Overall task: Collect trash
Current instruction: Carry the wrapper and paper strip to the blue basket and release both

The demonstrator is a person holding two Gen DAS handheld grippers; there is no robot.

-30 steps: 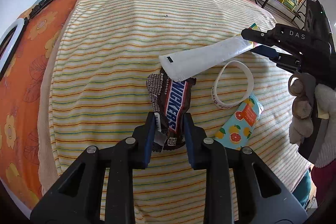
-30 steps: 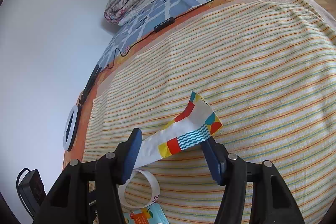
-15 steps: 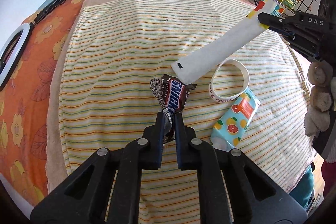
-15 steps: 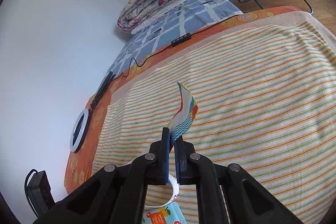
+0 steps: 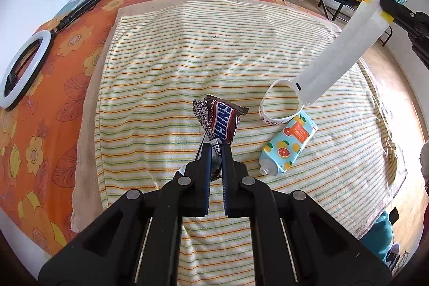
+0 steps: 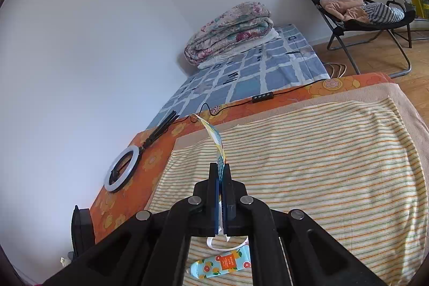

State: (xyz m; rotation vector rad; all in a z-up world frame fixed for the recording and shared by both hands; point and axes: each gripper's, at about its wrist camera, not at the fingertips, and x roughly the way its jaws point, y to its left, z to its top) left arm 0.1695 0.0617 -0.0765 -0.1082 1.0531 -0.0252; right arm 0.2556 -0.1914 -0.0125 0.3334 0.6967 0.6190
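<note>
Both pieces of trash are picked up but neither is disposed of yet. In the left wrist view the left gripper (image 5: 214, 149) has its fingers closed on the lower end of the Snickers wrapper (image 5: 221, 122), which stands crumpled at the centre of the frame, raised off the striped towel (image 5: 166, 77) on the bed. At the upper right of that view the right gripper's black fingers (image 5: 399, 10) are clamped on the coloured end of the long white wrapper (image 5: 337, 55), which hangs slanting down toward the middle, clear of the towel; the right wrist view shows the right gripper (image 6: 221, 178) shut on that wrapper edge-on. Left lying on the towel are the white wristband (image 5: 270, 109) and, just below it, the citrus-print tube (image 5: 289, 144); I would judge these keepsakes and not trash, though that is uncertain. No bin or bag shows in either view, so carrying the two wrappers to one appears to be what remains.
</note>
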